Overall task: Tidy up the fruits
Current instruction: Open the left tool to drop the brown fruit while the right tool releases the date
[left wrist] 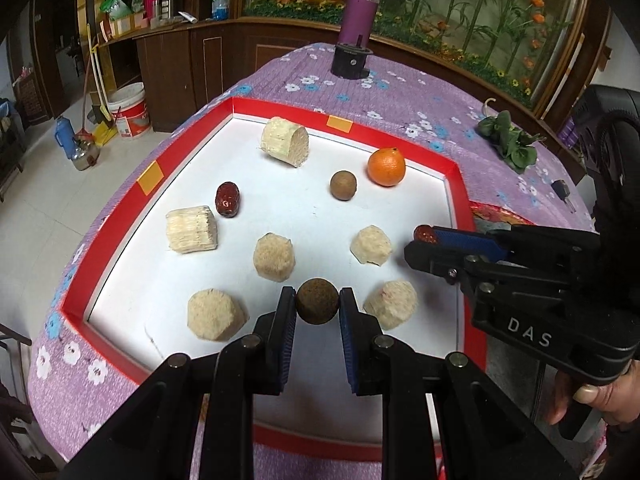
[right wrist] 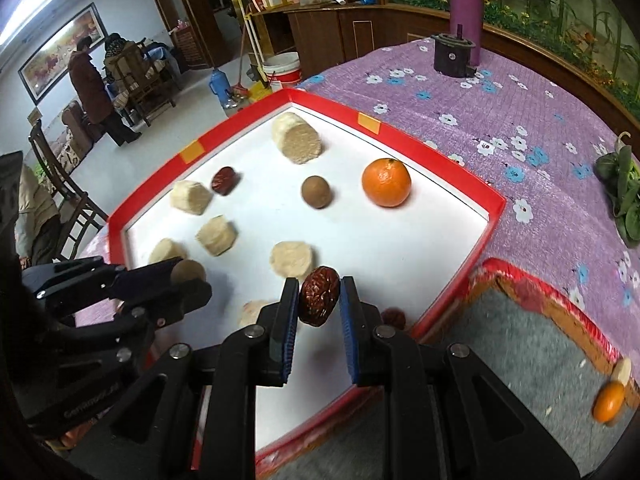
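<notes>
A red-rimmed white tray (left wrist: 460, 184) holds an orange (left wrist: 386, 168), a brown round fruit (left wrist: 343, 185), a red date (left wrist: 227, 199) and several pale cut cane pieces (left wrist: 274, 256). My left gripper (left wrist: 317, 296) is shut on a second brown round fruit (left wrist: 317, 302) just above the tray's near side. My right gripper (right wrist: 319, 282) is shut on a wrinkled red date (right wrist: 319, 298) over the tray's near right corner. From the right wrist, the left gripper (right wrist: 192, 276) shows at the left with its fruit. Another red date (right wrist: 394, 317) lies half hidden under the right fingers.
A second red-edged box (right wrist: 540, 292) with a grey lining sits right of the tray and holds a small orange (right wrist: 608, 402). A purple flask (left wrist: 362, 12), a black holder (left wrist: 352, 60) and green leaves (left wrist: 508, 140) stand on the flowered cloth. People (right wrist: 90, 88) stand far left.
</notes>
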